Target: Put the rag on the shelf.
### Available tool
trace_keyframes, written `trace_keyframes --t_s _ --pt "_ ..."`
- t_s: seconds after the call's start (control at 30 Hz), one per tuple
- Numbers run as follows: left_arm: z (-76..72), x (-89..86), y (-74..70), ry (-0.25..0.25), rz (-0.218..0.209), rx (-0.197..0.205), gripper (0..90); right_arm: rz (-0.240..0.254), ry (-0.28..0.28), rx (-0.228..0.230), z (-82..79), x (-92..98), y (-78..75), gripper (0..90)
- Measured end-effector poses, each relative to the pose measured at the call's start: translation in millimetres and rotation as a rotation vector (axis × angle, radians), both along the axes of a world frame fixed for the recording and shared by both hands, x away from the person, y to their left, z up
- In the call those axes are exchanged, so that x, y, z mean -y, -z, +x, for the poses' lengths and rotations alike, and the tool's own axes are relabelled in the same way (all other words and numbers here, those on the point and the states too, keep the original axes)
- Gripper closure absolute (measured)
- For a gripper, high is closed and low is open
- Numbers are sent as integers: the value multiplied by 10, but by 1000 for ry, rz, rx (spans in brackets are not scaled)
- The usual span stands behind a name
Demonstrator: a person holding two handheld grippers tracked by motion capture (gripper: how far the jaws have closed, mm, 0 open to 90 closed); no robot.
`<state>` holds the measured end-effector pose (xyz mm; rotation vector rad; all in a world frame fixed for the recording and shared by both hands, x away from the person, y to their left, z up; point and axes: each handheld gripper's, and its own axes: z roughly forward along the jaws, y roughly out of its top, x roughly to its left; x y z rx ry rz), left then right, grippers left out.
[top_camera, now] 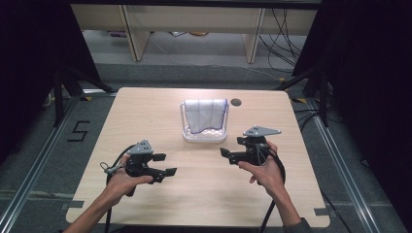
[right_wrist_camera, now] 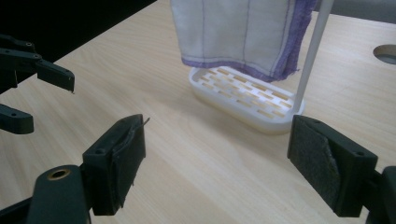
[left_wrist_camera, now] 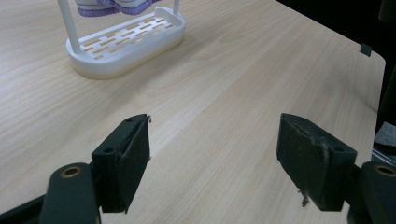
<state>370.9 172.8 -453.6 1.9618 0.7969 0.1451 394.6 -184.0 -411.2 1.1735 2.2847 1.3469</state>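
Note:
A white rack point(top_camera: 204, 134) with a slotted base stands at the table's middle back, and a white cloth with purple edging point(top_camera: 204, 114) hangs over its rail. In the right gripper view the cloth point(right_wrist_camera: 238, 32) drapes above the slotted base point(right_wrist_camera: 247, 98); the left gripper view shows the base point(left_wrist_camera: 126, 44) at upper left. My left gripper point(top_camera: 165, 164) hovers at front left, open and empty, its pads point(left_wrist_camera: 135, 158) wide apart. My right gripper point(top_camera: 227, 156) is held at front right, open and empty, pointing left toward the rack. The left gripper's jaws point(right_wrist_camera: 32, 79) appear at the right gripper view's left edge.
The light wooden table point(top_camera: 145, 111) has a round cable hole point(top_camera: 236, 102) behind the rack. Dark curtains flank both sides. Wooden furniture legs and cables lie on the floor beyond the far edge. Metal rails run along the floor at left and right.

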Motion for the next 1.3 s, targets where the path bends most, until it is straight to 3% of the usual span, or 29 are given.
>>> trace_keyframes --t_s 0.1,0.17,0.2,0.27,0.4,0.5,0.53,0.67,0.7,0.73,0.77,0.9,0.93,0.97,1.07,1.1,1.2,1.3 --pt "-49 -17 17 3 10 11 249 -8 -8 -3 -49 -17 37 202" --pt "-81 -17 35 9 0 9 247 -10 12 -40 -115 -35 50 202" --pt "-93 -18 44 14 -1 8 245 -4 -4 -18 -112 -36 80 201" --pt "-120 -14 68 12 1 6 245 -9 2 -37 -163 -45 96 196" --pt "-170 3 110 11 11 2 245 -20 -16 -21 -222 -36 151 195" --pt "-216 21 143 16 22 2 244 -2 -22 -36 -290 -48 200 193" --pt "-225 23 154 26 21 -2 244 -16 -37 -19 -294 -37 215 192" --pt "-263 19 197 18 54 4 240 5 -14 -56 -385 -59 275 186" --pt "-259 10 210 30 54 -1 236 -10 -35 -39 -377 -45 299 183" --pt "-266 3 229 29 51 -2 233 -7 -24 -64 -418 -63 309 182" --pt "-275 -1 247 28 44 1 230 -16 -49 -40 -409 -53 337 181" --pt "-324 -26 284 21 51 -2 215 -31 -44 -32 -498 -54 386 175" --pt "-340 -30 300 16 55 6 214 -27 -64 -27 -504 -49 407 174" --pt "-353 -33 308 18 63 2 213 -52 -39 -32 -541 -36 404 174" --pt "-395 -40 341 26 69 -4 208 -26 -43 -61 -606 -35 464 174" --pt "-408 -47 350 29 72 -1 208 -52 -41 -49 -622 -20 478 174" --pt "-454 -66 381 25 94 17 207 -55 -60 -50 -681 -22 549 172" --pt "-498 -79 411 27 93 6 207 -85 -43 -71 -757 -13 586 172"
